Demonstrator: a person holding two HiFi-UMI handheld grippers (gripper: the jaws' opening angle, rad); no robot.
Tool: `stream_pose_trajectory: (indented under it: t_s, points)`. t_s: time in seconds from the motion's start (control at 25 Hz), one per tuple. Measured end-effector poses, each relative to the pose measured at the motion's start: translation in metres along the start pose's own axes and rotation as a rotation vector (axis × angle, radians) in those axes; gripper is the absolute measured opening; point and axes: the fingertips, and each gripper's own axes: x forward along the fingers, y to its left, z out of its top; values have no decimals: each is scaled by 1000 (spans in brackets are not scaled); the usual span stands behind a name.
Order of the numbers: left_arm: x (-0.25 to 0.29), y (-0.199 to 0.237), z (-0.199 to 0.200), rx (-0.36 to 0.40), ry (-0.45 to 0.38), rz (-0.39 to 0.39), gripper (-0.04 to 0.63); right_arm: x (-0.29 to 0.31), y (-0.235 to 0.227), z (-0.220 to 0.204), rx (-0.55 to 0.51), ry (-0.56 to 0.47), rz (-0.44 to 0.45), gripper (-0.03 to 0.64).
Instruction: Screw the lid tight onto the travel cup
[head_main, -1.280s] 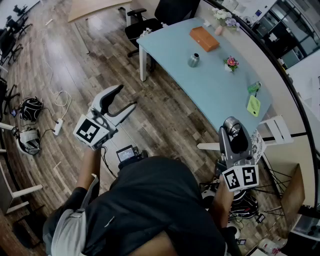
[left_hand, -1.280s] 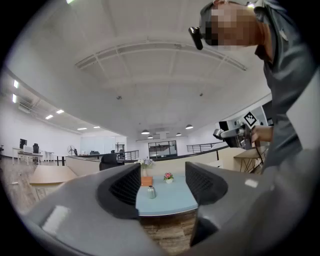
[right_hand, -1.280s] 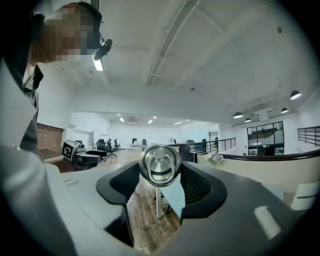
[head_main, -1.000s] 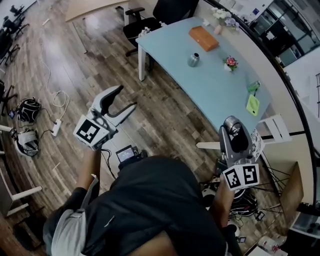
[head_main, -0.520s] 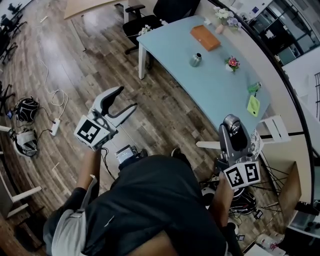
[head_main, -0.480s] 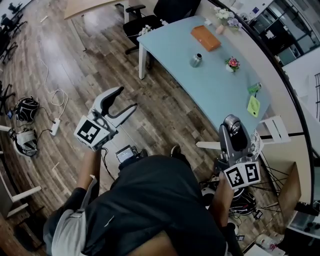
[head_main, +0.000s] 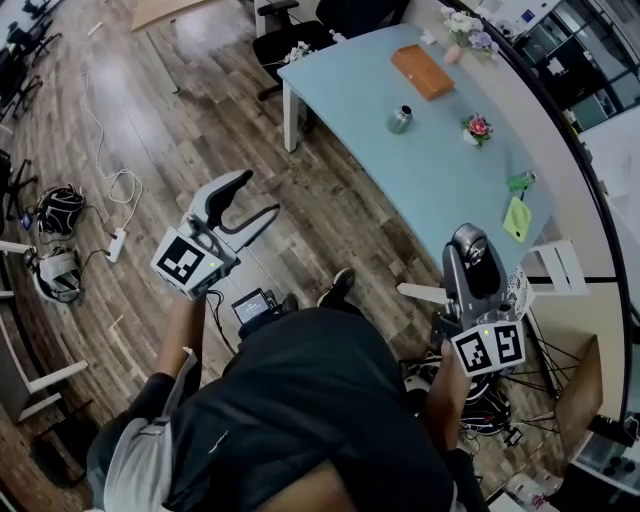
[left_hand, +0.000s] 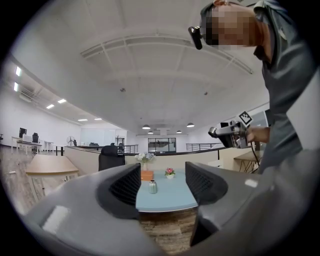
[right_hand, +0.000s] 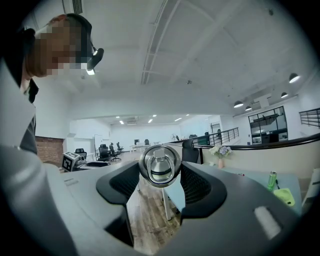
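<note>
The steel travel cup (head_main: 402, 119) stands upright on the light-blue table (head_main: 400, 170), far ahead of both grippers; in the left gripper view the cup (left_hand: 152, 187) shows between the jaws in the distance. My left gripper (head_main: 258, 193) hangs over the wooden floor, jaws apart with nothing between them (left_hand: 162, 184). My right gripper (head_main: 470, 252) is shut on the round metal lid (head_main: 468, 243) beside the table's near end. In the right gripper view the lid (right_hand: 160, 165), with a ring handle on top, sits clamped between the pads.
On the table also lie an orange box (head_main: 422, 72), a small flower pot (head_main: 478, 128), a green can (head_main: 520, 181) and a yellow-green item (head_main: 517, 218). A black office chair (head_main: 290, 40) stands at the far end, a white chair (head_main: 555, 268) by my right gripper. Cables cross the floor (head_main: 110, 190).
The person has stepped toward the table: a shoe now shows ahead of the body and both grippers have shifted slightly forward. The lid stays clamped in the right gripper.
</note>
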Motion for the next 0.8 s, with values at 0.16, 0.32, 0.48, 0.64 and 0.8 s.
stream_pose_trajectory:
  t_s: [0.16,0.32,0.48,0.64,0.8]
  points:
    - [22,8,7,-11,7,26,331,26,-27,0,19,-3,33,255]
    - [50,15,12,-12,18,55,331,51,-54,2,32,-9,77,255]
    - [78,12,21,2,29,77,331,69,-85,7,44,-12,109,255]
    - [111,6,22,9,45,90,331,83,-115,10,55,-13,141,255]
    - [145,1,24,20,60,94,331,94,-146,9,61,-15,161,255]
